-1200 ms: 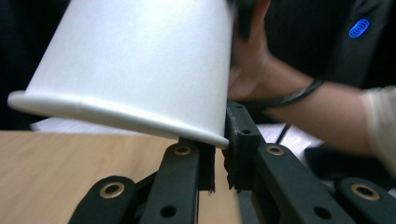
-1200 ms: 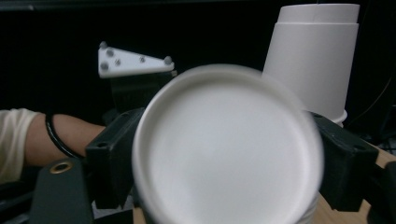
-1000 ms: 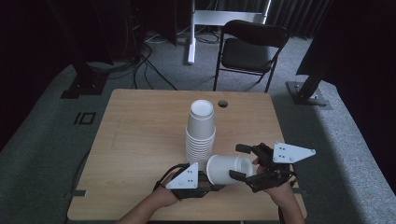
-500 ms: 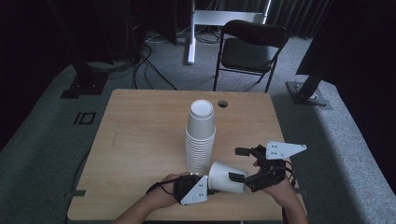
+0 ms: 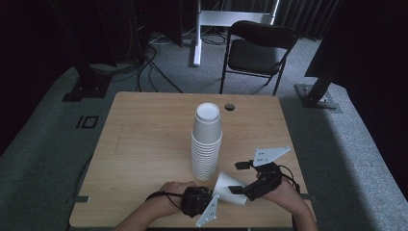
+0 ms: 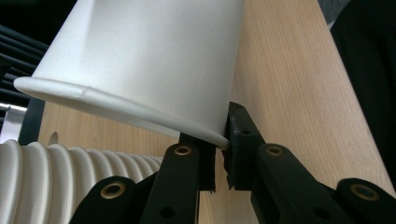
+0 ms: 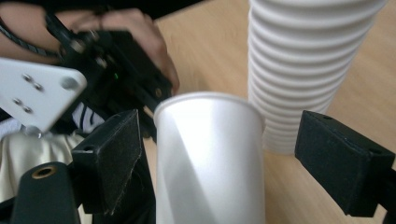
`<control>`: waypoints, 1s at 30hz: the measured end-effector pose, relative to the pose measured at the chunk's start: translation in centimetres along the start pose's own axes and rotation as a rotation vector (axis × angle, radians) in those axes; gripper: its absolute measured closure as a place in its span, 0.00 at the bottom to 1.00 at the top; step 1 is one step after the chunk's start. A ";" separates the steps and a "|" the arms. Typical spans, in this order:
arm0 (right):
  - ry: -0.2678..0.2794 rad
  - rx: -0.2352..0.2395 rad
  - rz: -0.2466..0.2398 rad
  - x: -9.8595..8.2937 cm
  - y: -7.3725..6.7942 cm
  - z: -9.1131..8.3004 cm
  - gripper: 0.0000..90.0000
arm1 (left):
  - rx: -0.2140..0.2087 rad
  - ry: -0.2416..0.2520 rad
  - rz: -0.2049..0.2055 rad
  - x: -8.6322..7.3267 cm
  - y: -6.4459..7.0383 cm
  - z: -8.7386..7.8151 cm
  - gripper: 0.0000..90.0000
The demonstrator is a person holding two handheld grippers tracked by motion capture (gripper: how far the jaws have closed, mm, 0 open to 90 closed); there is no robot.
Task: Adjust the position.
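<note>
**Loose cup swung to the table's near edge**

Since a second ago the single white paper cup (image 5: 230,188) has tilted from lying level beside the stack to slanting down toward the near edge, and both hands have drawn closer to the person. The left gripper (image 5: 208,198) pinches the cup's rolled rim between its pressed-together jaws, seen plainly in the left gripper view (image 6: 219,161). The right gripper (image 5: 243,179) stands with jaws spread wide on either side of the cup's body (image 7: 210,163), its pads not touching it. Just behind rises the tall stack of white ribbed paper cups (image 5: 207,142), upright near the middle of the pale wooden table (image 5: 139,139). Beyond the table sit grey carpet (image 5: 43,144), a black folding chair (image 5: 257,50) and trailing floor cables (image 5: 154,62) in a dim room.
</note>
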State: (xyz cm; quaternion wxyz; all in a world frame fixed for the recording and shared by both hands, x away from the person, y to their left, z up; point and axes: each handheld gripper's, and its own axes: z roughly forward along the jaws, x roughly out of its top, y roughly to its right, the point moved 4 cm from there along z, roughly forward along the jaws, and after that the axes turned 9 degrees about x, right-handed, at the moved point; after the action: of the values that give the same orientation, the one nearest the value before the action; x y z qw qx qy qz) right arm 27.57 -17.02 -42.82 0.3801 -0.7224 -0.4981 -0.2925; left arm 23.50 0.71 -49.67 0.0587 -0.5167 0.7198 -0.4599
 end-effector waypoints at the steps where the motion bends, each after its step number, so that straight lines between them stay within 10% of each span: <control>1: -0.014 -0.004 0.002 -0.1 0.1 0.2 0.16 | -0.006 -0.008 0.011 0.0 0.0 0.0 0.93; 12: -0.171 0.023 0.009 -1.1 0.1 2.4 0.20 | 0.031 -0.070 0.140 -0.2 0.7 0.4 0.93; 30: -0.301 0.035 0.041 -1.7 0.7 5.0 0.12 | 0.023 -0.061 0.188 0.4 0.9 0.3 0.93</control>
State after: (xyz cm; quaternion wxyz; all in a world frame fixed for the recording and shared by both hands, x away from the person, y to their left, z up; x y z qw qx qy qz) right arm 27.94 -13.79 -47.09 0.3197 -0.7614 -0.5395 -0.1642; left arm 22.89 0.22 -50.32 0.1293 -0.4599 0.7575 -0.4448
